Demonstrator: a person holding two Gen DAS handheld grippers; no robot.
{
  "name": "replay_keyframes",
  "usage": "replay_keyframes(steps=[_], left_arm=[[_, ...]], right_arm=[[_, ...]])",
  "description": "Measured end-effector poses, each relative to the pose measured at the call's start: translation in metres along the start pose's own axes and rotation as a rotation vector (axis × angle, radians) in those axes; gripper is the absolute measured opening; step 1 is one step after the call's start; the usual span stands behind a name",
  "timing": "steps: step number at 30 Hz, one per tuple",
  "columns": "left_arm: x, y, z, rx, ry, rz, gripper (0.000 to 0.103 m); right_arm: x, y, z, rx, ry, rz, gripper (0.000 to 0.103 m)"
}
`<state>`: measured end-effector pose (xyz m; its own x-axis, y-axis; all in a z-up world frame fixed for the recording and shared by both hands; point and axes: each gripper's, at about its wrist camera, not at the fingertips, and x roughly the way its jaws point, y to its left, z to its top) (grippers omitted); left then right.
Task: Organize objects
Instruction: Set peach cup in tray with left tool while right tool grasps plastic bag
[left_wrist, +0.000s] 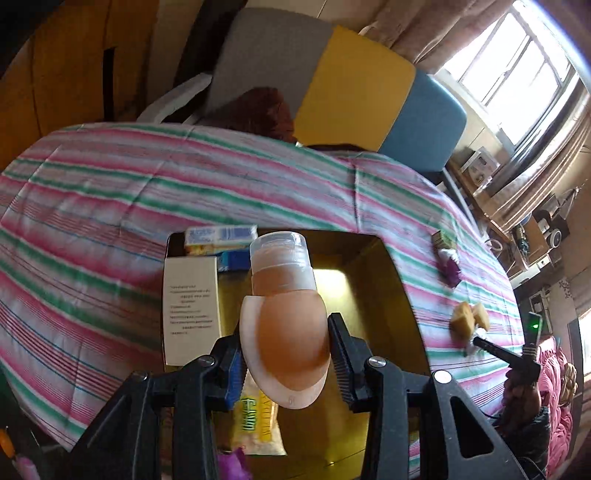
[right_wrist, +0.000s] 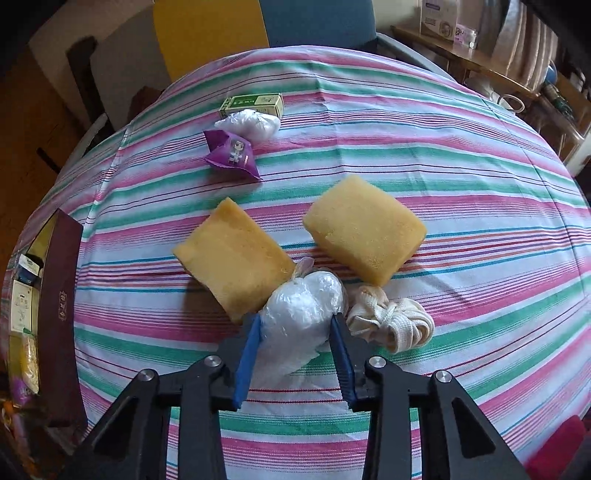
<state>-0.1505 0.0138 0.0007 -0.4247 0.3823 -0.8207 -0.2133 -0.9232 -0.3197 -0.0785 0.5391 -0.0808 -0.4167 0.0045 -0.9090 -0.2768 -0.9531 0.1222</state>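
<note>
My left gripper (left_wrist: 284, 325) is shut on a soft peach squeeze bottle (left_wrist: 291, 339) with a clear cap, held cap-forward above the gold-lined open box (left_wrist: 373, 295). In that box lie a white carton (left_wrist: 190, 306), a blue-and-white pack (left_wrist: 221, 236) and a yellow packet (left_wrist: 258, 417). In the right wrist view my right gripper (right_wrist: 295, 319) points down at the striped cloth. Both its blue pads press on a crumpled white plastic bag (right_wrist: 303, 306). Two yellow sponges (right_wrist: 236, 258) (right_wrist: 364, 236) lie just beyond the bag, and a cream cloth bundle (right_wrist: 391, 321) lies to its right.
Farther back on the striped cloth (right_wrist: 443, 166) lie a purple packet (right_wrist: 232, 155), another white bag (right_wrist: 251, 123) and a small green box (right_wrist: 253, 103). The box's maroon wall (right_wrist: 61, 314) stands at the left edge. Chairs stand behind the table.
</note>
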Motion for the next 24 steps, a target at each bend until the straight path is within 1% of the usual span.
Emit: replay_keyframes(steps=[5, 12, 19, 23, 24], left_arm=[[0.043, -0.002, -0.001, 0.02, 0.071, 0.018, 0.04], [0.083, -0.004, 0.006, 0.038, 0.131, 0.065, 0.04], [0.101, 0.004, 0.008, 0.033, 0.164, 0.104, 0.041], [0.103, 0.004, 0.009, 0.044, 0.155, 0.11, 0.042], [0.103, 0.003, 0.009, 0.048, 0.155, 0.111, 0.044]], right_arm=[[0.001, 0.003, -0.001, -0.012, -0.005, -0.011, 0.038], [0.002, 0.004, -0.001, -0.02, -0.01, -0.014, 0.038], [0.003, 0.004, 0.0, -0.03, -0.013, -0.017, 0.038], [0.003, 0.004, 0.0, -0.031, -0.013, -0.018, 0.038], [0.003, 0.004, 0.0, -0.031, -0.013, -0.018, 0.038]])
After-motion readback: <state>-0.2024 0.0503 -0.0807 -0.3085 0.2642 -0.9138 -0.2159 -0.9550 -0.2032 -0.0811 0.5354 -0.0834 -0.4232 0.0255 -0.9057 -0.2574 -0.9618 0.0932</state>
